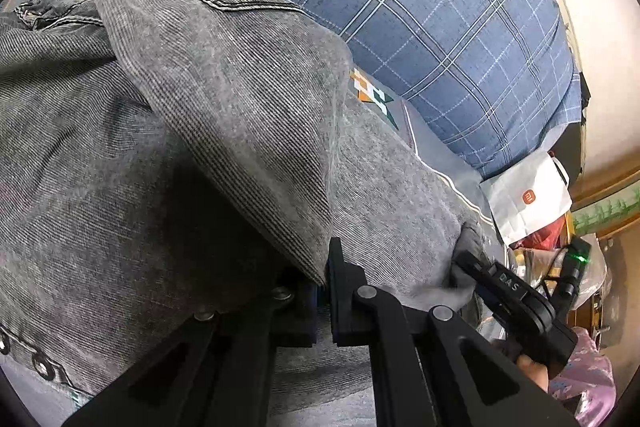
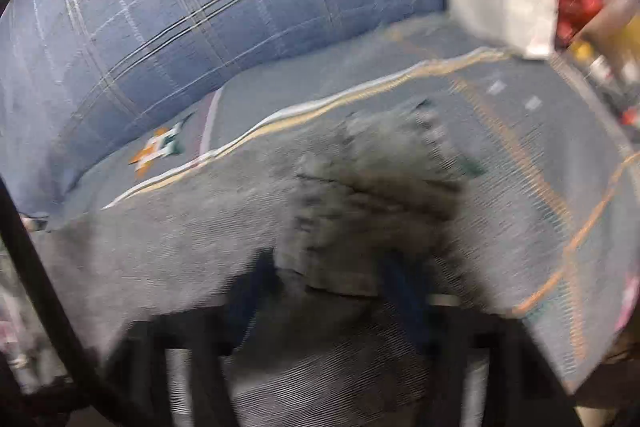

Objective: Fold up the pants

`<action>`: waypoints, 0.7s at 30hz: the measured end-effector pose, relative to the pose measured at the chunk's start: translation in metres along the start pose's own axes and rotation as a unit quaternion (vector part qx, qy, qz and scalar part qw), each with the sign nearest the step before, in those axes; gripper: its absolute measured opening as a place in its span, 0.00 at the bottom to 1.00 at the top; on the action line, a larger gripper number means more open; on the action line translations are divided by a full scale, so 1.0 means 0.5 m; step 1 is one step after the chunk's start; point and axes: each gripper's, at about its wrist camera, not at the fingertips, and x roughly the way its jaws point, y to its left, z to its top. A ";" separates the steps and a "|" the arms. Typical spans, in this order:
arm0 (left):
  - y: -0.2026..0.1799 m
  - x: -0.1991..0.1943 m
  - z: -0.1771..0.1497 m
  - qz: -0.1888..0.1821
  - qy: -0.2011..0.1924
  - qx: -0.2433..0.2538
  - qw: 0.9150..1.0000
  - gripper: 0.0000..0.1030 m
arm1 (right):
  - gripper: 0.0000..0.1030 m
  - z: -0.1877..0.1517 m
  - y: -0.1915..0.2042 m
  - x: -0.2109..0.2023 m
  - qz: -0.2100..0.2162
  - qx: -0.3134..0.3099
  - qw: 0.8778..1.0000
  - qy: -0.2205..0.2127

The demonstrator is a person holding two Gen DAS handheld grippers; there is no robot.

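Grey denim pants (image 1: pixel 160 147) lie bunched on the bed and fill most of the left wrist view, with a pocket seam at the top and rivets at the lower left. My left gripper (image 1: pixel 324 287) is shut on a folded edge of the fabric low in the picture. To its right, my right gripper (image 1: pixel 468 267) grips another bunched edge of the pants. The right wrist view is blurred: a wad of the pants (image 2: pixel 360 211) fills the gap between the two dark pads of the right gripper (image 2: pixel 332 287). The cloth hides the fingertips.
The pants rest on a grey-blue bed sheet (image 2: pixel 360 75) with pale stripes. A big blue plaid quilt (image 1: pixel 440 27) is heaped behind it. A white paper bag (image 1: pixel 528 195) with an orange logo stands at the bed's far end, beside red and yellow clutter. A hand (image 1: pixel 532 367) and pink sleeve (image 1: pixel 588 379) hold the right gripper.
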 end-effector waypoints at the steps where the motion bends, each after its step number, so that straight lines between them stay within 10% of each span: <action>1: -0.002 -0.002 0.001 -0.003 0.000 -0.002 1.000 0.03 | 0.17 0.002 -0.017 -0.008 0.023 0.016 1.000 -0.003; 10: -0.063 -0.117 -0.025 -0.024 -0.064 0.027 0.997 0.04 | 0.11 0.014 -0.151 -0.063 0.242 0.120 0.962 -0.024; 21: -0.023 -0.091 -0.099 -0.024 -0.016 0.047 0.998 0.04 | 0.11 -0.056 -0.227 -0.083 0.196 0.191 0.962 0.012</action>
